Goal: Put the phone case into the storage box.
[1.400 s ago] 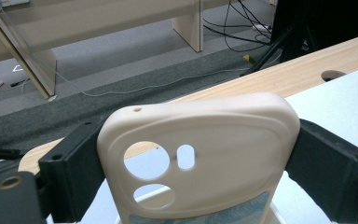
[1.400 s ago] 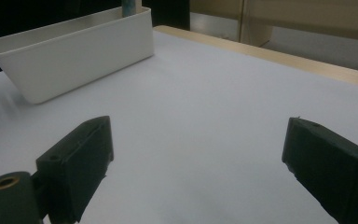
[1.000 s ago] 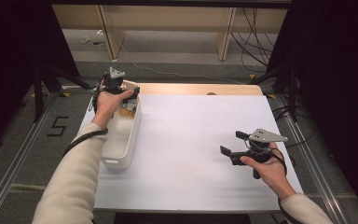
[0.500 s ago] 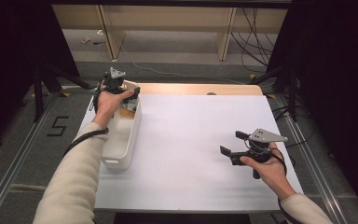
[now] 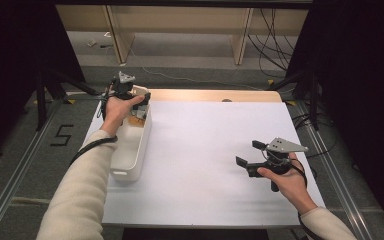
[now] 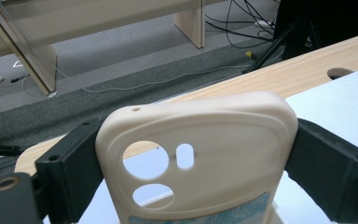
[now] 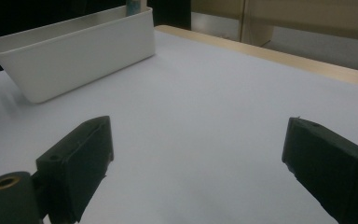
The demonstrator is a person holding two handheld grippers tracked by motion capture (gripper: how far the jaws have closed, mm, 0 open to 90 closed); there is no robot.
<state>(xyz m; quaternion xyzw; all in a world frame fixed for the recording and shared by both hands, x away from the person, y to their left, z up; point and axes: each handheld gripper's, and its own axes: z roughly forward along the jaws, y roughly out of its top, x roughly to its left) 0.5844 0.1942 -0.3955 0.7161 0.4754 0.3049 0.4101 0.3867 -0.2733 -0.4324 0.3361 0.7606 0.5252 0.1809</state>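
Seen from the high view: left hand-held gripper up at the far end of a long white bin, on the left side of the white tabletop; something small and tan pinched there, too tiny to make out. Right hand-held gripper low over the near right part of the tabletop, well apart from the bin, jaws spread wide with nothing between them. Seen from the left gripper view: a cream phone case squeezed by its two long sides between the black jaws, standing upright, camera holes toward the lens, a bit of blue pattern at its bottom edge. Wooden strip of the tabletop and grey floor behind it. Seen from the right gripper view: two black jaws far apart over bare white, holding nothing; the bin off to the left, farther away. Probably a lift out of the bin going on. Best done slowly and straight up, squeeze kept even on both sides so the soft case did not bend or slip, bottom edge clear of the bin wall before any move sideways.
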